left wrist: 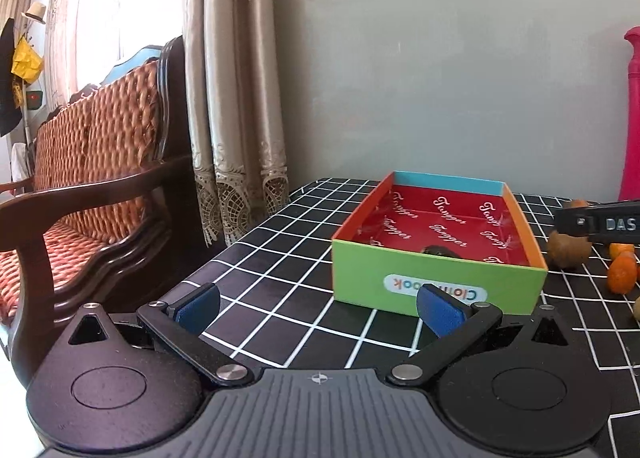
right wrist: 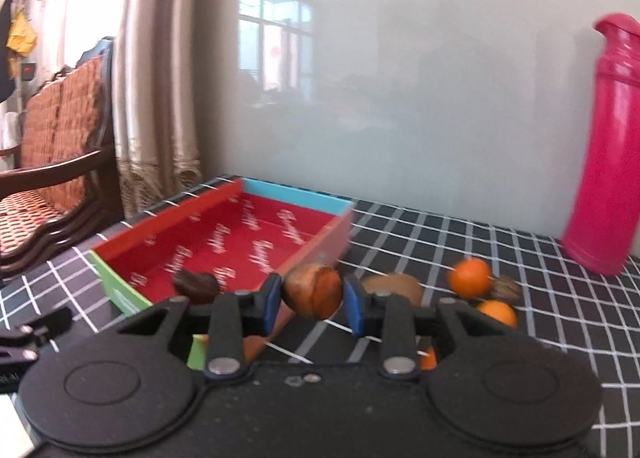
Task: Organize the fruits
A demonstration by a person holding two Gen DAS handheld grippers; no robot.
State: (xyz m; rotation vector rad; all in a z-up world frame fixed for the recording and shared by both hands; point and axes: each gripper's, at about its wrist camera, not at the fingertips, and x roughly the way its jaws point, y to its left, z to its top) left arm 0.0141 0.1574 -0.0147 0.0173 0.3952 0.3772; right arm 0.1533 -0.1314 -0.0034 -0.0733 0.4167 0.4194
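At centre frame the right gripper [right wrist: 313,300] pinches a brown fruit [right wrist: 313,295] beside the red-lined box [right wrist: 168,226], so carrying it over the wall looks next, while the left gripper [left wrist: 318,308] waits agape.

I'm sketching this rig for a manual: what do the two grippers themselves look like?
Both the left gripper and the right gripper are matte black, with two round discs, silver pivot screws and linkage bars ending in fingers that carry blue pads. No cables or sleeves show.
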